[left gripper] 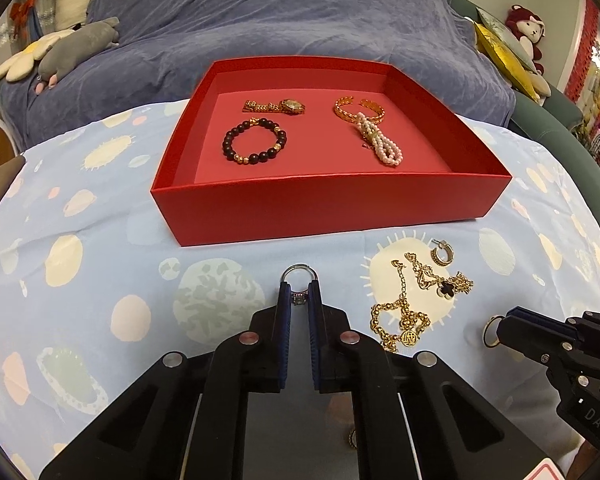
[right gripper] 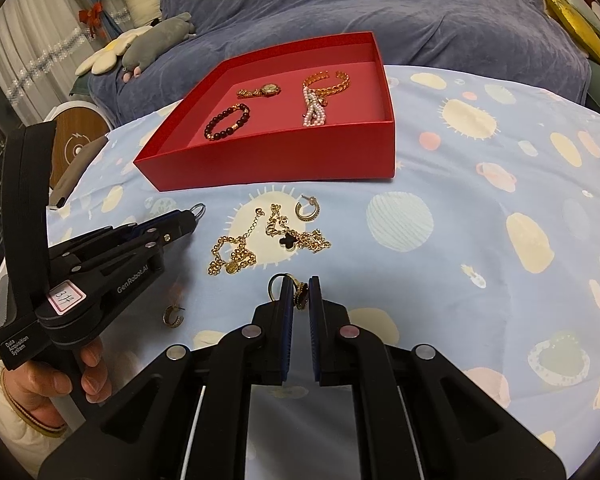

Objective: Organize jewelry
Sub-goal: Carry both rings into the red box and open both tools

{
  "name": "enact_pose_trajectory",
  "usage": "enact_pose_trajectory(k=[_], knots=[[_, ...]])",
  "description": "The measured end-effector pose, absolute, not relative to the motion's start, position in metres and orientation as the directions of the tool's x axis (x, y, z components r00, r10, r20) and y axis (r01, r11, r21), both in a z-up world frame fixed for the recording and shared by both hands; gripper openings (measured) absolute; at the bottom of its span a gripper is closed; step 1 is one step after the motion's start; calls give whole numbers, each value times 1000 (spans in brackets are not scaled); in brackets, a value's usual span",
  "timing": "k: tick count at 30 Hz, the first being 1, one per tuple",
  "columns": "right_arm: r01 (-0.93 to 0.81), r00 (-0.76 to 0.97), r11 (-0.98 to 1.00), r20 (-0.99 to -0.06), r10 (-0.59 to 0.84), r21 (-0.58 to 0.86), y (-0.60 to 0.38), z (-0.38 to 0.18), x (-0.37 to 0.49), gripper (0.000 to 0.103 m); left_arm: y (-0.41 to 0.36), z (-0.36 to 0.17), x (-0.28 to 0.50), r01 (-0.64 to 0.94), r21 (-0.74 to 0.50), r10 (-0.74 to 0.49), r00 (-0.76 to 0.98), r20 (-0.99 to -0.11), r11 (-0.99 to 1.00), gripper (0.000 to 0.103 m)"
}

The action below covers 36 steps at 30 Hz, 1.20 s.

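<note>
A red box [left gripper: 320,208] [right gripper: 276,160] stands on the blue cloth. It holds a gold watch [left gripper: 276,106], a dark bead bracelet [left gripper: 254,141], a gold bangle [left gripper: 358,108] and a pearl strand [left gripper: 382,142]. My left gripper [left gripper: 299,290] is shut on a silver ring [left gripper: 296,274], just in front of the box; it also shows in the right wrist view [right gripper: 192,216]. My right gripper [right gripper: 300,286] is shut on a gold ring with a dark face [right gripper: 300,294], seen from the left wrist view too [left gripper: 496,330]. Gold chains [left gripper: 416,300] [right gripper: 260,240] and a hoop earring [left gripper: 442,255] [right gripper: 308,209] lie between them.
A second hoop earring [right gripper: 173,315] lies on the cloth near the left gripper's handle. A blue-covered sofa [left gripper: 300,20] with plush toys [left gripper: 76,46] stands behind the table. A round wooden object [right gripper: 76,140] sits at the left.
</note>
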State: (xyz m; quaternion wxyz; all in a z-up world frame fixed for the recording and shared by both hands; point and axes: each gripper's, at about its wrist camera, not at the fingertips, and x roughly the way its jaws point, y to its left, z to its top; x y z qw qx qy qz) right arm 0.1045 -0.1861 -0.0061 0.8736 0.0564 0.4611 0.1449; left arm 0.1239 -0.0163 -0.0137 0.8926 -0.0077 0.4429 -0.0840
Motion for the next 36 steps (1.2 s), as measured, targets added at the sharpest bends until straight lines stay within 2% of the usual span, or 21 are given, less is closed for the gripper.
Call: enact_pose_trajectory(k=[13, 25, 36], knots=[[-211, 539, 948, -781, 315, 236, -186, 0, 106, 7, 9, 19, 95, 133, -145, -197, 627, -753, 980, 6], [-209, 623, 944, -710, 329, 254, -197, 58, 161, 7, 13, 72, 131, 157, -152, -218, 686, -694, 976, 6], [-206, 586, 949, -746, 316, 240, -185, 31, 221, 8, 10, 42, 193, 137, -135, -192, 659, -727, 981, 7]])
